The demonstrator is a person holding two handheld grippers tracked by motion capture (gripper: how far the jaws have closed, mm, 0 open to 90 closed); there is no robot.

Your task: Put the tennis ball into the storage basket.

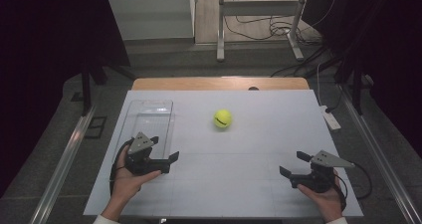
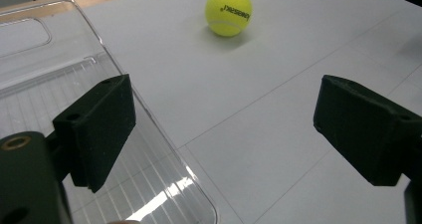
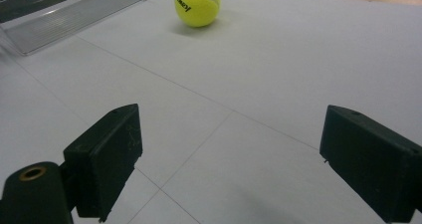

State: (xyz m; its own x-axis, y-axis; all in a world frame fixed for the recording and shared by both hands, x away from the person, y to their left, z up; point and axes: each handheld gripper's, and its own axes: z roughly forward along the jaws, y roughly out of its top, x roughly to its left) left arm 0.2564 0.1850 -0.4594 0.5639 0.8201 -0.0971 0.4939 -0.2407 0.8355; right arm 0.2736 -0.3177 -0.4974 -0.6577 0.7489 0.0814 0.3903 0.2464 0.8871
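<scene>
A yellow-green tennis ball (image 1: 223, 118) rests on the white table top (image 1: 249, 149), a little past its middle. It appears far ahead in the left gripper view (image 2: 228, 11) and in the right gripper view (image 3: 197, 4). My left gripper (image 1: 164, 149) is held at the near left, open and empty, with one jaw over the clear bin's near corner. My right gripper (image 1: 294, 164) is held at the near right, open and empty, jaws facing the ball. In both gripper views the black jaws stand wide apart with bare table between them.
A clear plastic bin (image 1: 149, 122) lies on the left of the table, empty; its near corner (image 2: 164, 194) sits under my left gripper. A wooden table edge (image 1: 219, 83) runs along the back. A white power strip (image 1: 330, 117) lies off the right edge.
</scene>
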